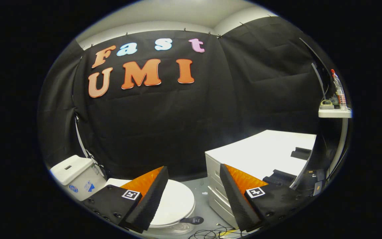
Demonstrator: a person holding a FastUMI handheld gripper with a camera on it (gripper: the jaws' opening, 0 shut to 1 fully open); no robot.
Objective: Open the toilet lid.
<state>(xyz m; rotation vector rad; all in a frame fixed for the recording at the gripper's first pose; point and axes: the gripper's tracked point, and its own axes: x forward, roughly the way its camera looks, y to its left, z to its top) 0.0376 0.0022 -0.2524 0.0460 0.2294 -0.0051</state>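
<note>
White plastic toilet lid (174, 202) lies flat and closed, lower centre of the frame, partly behind my tool's left finger. My tool (191, 199) sits at the bottom of the frame with its fingers (148, 199) spread wide apart, nothing between them, nothing pinched. Lid is just ahead of and below the left finger, not touching as far as I can see. Each finger carries a square black-and-white marker (131, 195) near its base.

Grey floor (207, 212) shows in the gap between the fingers. Small dark oval tag (191, 220) lies on the floor just beside the front rim of the toilet. Tangle of thin cables (211, 234) lies on the floor at bottom centre, near the tag.

White cistern (75, 177) stands at lower left, behind the lid, with a slot on its top and blue stickers on its front. Thin hose (80, 139) runs up from beside it along the cloth.

White drawer unit (216, 179) stands right of the toilet, lower right of the frame, partly behind the right finger. Its worktop (264, 151) is white and carries two dark flat pieces (301, 153) toward its right end.

Farther back at the right edge, small white shelf (334, 113) holds a clear bottle (339, 89) with a red cap and a small low object beside it, too small to tell. Black cloth wall (177, 126) closes the back, pale ceiling (177, 13) above at top centre.
</note>
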